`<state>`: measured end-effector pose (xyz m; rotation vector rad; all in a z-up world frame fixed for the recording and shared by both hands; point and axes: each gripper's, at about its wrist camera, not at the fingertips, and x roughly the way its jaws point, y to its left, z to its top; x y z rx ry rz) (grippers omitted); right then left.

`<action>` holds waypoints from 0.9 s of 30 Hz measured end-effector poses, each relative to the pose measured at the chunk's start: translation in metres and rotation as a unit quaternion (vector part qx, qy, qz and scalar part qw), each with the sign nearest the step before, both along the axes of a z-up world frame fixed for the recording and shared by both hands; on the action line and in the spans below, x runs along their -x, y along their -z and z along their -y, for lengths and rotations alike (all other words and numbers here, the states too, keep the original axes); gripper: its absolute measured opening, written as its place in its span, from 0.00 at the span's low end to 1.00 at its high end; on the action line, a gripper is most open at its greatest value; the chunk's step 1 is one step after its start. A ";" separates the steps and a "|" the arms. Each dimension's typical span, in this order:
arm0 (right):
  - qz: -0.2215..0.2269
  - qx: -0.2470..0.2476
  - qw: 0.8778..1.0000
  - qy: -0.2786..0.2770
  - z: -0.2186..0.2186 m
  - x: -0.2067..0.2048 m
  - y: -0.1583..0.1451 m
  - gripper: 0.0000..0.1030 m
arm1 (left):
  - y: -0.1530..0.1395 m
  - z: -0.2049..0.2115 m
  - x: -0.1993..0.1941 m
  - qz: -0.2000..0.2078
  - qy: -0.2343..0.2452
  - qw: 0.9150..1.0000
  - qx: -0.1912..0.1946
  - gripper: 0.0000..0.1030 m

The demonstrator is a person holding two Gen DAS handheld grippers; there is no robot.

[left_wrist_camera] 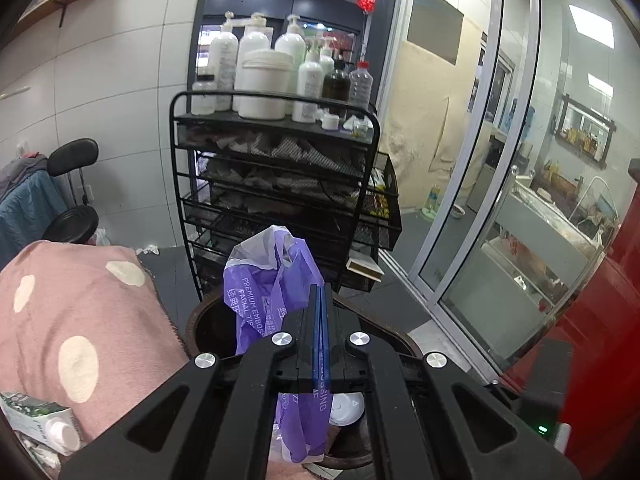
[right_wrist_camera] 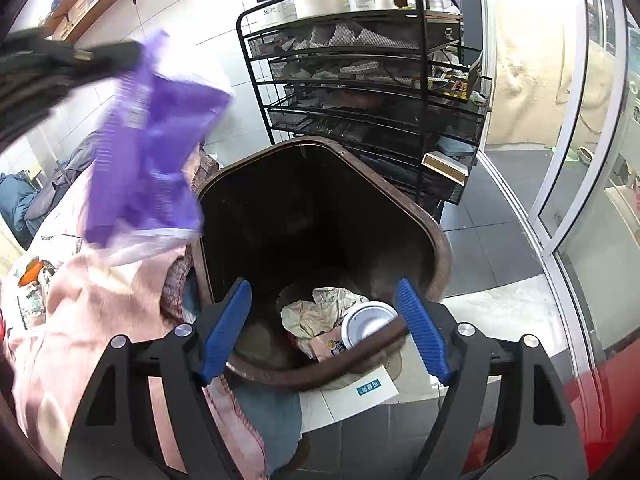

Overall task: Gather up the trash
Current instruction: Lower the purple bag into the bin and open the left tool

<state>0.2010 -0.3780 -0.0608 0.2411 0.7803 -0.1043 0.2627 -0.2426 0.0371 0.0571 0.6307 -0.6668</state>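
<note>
Above the brown trash bin [right_wrist_camera: 420,216], my left gripper [left_wrist_camera: 321,320] has its blue fingers [left_wrist_camera: 317,344] pressed flat together on the purple tissue wrapper [left_wrist_camera: 276,292], which hangs crumpled from them over the bin's open mouth. From the right wrist view the same wrapper [right_wrist_camera: 148,140] shows blurred at upper left, off the bin's left rim and over the pink blanket [right_wrist_camera: 100,320]. My right gripper [right_wrist_camera: 326,328] is spread wide with nothing between its fingers [right_wrist_camera: 228,328], hovering just above the bin's near rim. Down at the bottom of the bin I see crumpled paper [right_wrist_camera: 320,312], a white plastic lid [right_wrist_camera: 370,322] and a pinkish carton [right_wrist_camera: 330,346] beneath it. Behind the bin stands a black wire rack cart [left_wrist_camera: 280,184] with white pump bottles [left_wrist_camera: 256,68] along its top shelf. A pink polka-dot blanket [left_wrist_camera: 80,320] lies to the bin's left, with a small milk carton [left_wrist_camera: 40,420] at its near edge.
</note>
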 end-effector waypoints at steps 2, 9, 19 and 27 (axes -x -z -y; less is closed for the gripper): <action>0.003 0.003 1.000 0.002 0.000 0.006 -0.002 0.78 | 0.009 0.009 -0.003 -0.007 0.007 1.000 -0.010 0.02; 0.003 0.006 1.000 0.007 0.001 0.020 0.001 0.82 | 0.032 0.026 -0.016 -0.053 0.021 0.998 -0.020 0.02; -0.001 0.002 1.000 0.007 0.001 0.032 0.004 0.84 | 0.056 0.038 -0.030 -0.099 0.022 0.994 -0.034 0.02; 0.000 0.003 1.000 0.001 -0.001 0.035 0.003 0.86 | 0.056 0.039 -0.022 -0.079 0.017 0.995 -0.056 0.77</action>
